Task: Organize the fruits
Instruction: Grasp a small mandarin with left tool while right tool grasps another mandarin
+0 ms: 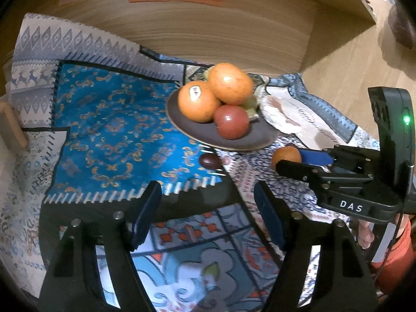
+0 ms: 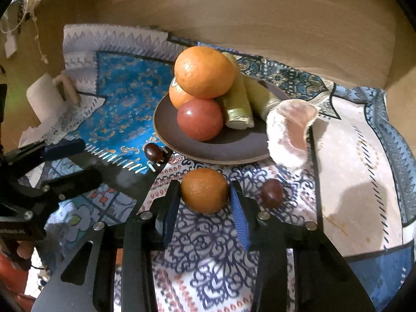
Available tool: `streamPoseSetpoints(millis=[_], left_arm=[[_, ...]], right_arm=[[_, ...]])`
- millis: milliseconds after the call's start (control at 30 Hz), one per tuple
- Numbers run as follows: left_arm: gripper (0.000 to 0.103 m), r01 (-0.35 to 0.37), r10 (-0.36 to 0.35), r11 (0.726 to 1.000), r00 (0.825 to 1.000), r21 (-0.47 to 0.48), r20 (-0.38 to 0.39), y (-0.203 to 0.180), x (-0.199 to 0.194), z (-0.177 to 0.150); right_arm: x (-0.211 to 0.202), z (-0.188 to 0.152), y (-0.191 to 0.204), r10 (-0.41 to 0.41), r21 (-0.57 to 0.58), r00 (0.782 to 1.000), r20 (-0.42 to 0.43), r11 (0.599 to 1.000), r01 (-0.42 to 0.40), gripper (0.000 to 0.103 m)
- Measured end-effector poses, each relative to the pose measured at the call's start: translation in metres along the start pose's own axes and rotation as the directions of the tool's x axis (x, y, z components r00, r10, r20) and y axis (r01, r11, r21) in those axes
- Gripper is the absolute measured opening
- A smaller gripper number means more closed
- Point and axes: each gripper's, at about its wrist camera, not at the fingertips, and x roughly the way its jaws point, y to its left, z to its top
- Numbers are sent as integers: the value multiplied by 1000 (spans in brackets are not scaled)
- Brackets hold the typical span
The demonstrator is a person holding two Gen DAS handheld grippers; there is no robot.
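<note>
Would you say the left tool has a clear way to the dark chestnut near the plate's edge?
Probably yes: the left tool stands open, and only bare cloth lies between it and the chestnut.

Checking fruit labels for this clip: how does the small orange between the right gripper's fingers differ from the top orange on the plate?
The small orange lies on the patterned cloth, off the plate; the top orange sits stacked on other fruit. The small orange looks smaller and duller, the top orange brighter. The right gripper brackets only the small orange. Both are round and orange.

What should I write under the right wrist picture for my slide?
The right gripper closes around a small orange on the patterned cloth, near a plate piled with fruit.
</note>
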Motion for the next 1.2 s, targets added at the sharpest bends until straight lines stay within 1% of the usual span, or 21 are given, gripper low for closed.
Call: streamPoseSetpoints(millis=[100, 267, 367, 467, 600, 667, 700, 967, 1200], left_arm=[[73, 21, -21, 1000, 1000, 5, 1, -10, -2, -2], [73, 52, -51, 998, 999, 39, -13, -34, -2, -8], [68, 64, -62, 997, 997, 50, -36, -44, 4, -14], [61, 76, -73, 996, 995, 41, -67, -49, 13, -20], [46, 91, -87, 995, 990, 35, -108, -55, 22, -27], [40, 78, -73, 996, 992, 47, -101, -59, 22, -29], [34, 92, -87, 995, 991, 48, -103, -60, 21, -29], [34, 76, -73, 996, 993, 35, -91, -53, 19, -19], [34, 24, -24, 999, 999, 24, -31, -31, 12, 10]], right_arm=[[-13, -5, -4, -7, 8, 1000, 21, 1000, 7, 35], [-34, -15, -10, -11, 24, 998, 56, 1000, 10, 35], [-42, -21, -12, -16, 30, 998, 67, 999, 14, 35], [-44, -27, -14, -13, 39, 998, 67, 999, 11, 35], [-47, -35, -17, -9, 51, 998, 66, 999, 6, 35], [-48, -39, -19, -7, 59, 998, 63, 998, 3, 35], [-48, -40, -20, -6, 63, 998, 61, 998, 2, 35], [-47, -36, -22, 2, 65, 998, 69, 998, -6, 35], [-42, -19, -19, 10, 49, 996, 84, 999, -14, 35]])
